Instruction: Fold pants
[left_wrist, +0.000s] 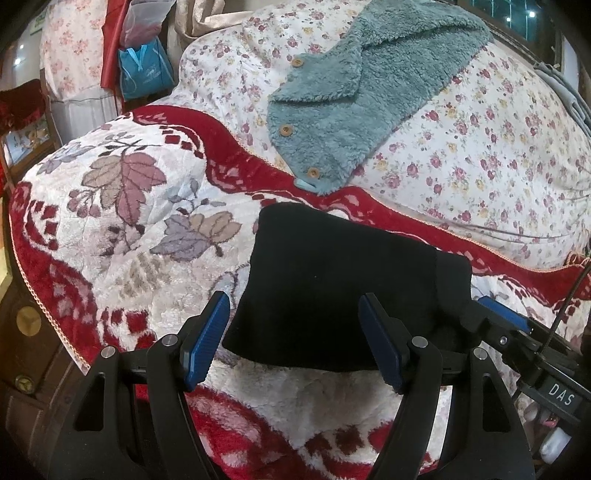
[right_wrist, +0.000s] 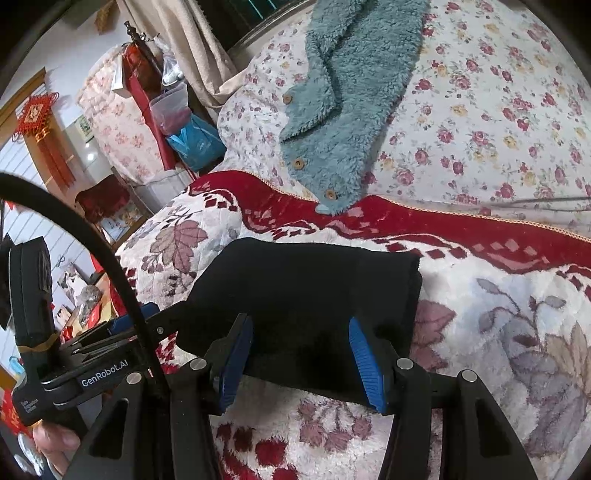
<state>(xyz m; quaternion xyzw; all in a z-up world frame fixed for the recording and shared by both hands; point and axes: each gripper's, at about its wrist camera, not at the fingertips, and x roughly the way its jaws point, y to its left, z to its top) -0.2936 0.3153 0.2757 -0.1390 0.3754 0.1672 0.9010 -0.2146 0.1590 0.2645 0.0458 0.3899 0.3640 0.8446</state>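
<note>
The black pants (left_wrist: 332, 280) lie folded into a compact rectangle on the red and white floral blanket (left_wrist: 122, 206). My left gripper (left_wrist: 293, 332) is open, its blue pads (left_wrist: 207, 336) on either side of the pants' near left edge, holding nothing. My right gripper (right_wrist: 301, 354) is open too, its blue pads (right_wrist: 364, 363) over the near right part of the pants (right_wrist: 306, 288). The right gripper also shows in the left wrist view (left_wrist: 502, 317) at the pants' right side. The left gripper shows in the right wrist view (right_wrist: 136, 317) at the pants' left side.
A teal fleece garment with wooden buttons (left_wrist: 354, 92) lies behind the pants on a white flowered quilt (left_wrist: 480, 147). A blue bag (left_wrist: 144, 70) and red items hang at the back left. The bed's left edge (left_wrist: 40, 295) drops off to wooden furniture.
</note>
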